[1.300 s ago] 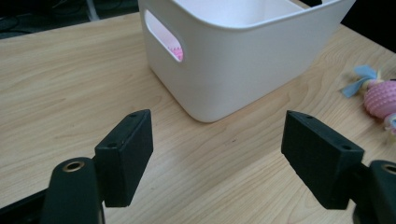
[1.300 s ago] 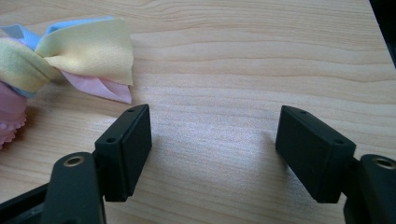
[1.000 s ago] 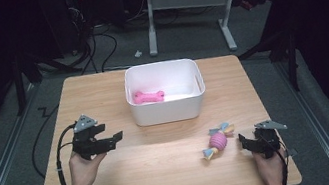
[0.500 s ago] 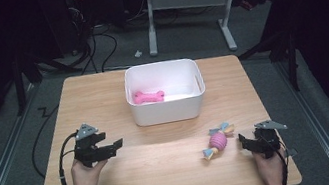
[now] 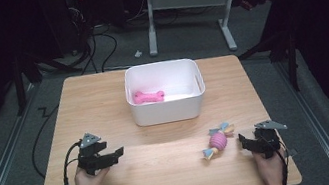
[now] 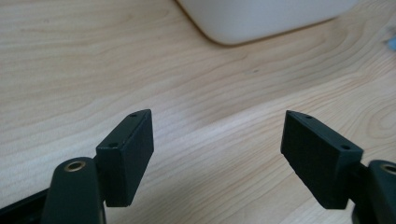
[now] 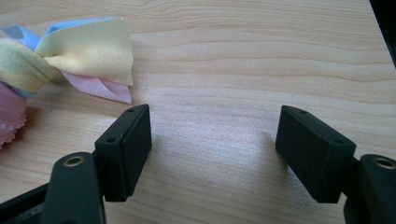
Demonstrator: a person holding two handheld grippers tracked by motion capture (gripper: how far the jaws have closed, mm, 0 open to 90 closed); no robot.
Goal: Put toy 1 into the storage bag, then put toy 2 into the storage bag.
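Pink candy-shaped toy [image 5: 218, 141] lies on the counter [image 5: 166, 173] just beside right gripper [image 5: 245, 142] — fingers apart, empty; left gripper [image 5: 117, 153] likewise. Risk — fingers pinch only the floppy cloth tail and it slips.

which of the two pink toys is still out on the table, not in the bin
The candy-shaped toy with pastel cloth ends, lying on the bare table just ahead of the right gripper. The pink bone lies inside the white bin.

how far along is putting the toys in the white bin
Done: the pink bone lies inside the white bin. In hand: nothing; the left gripper and right gripper both have open, empty jaws. Left: the candy-shaped toy lies on the table beside the right gripper.
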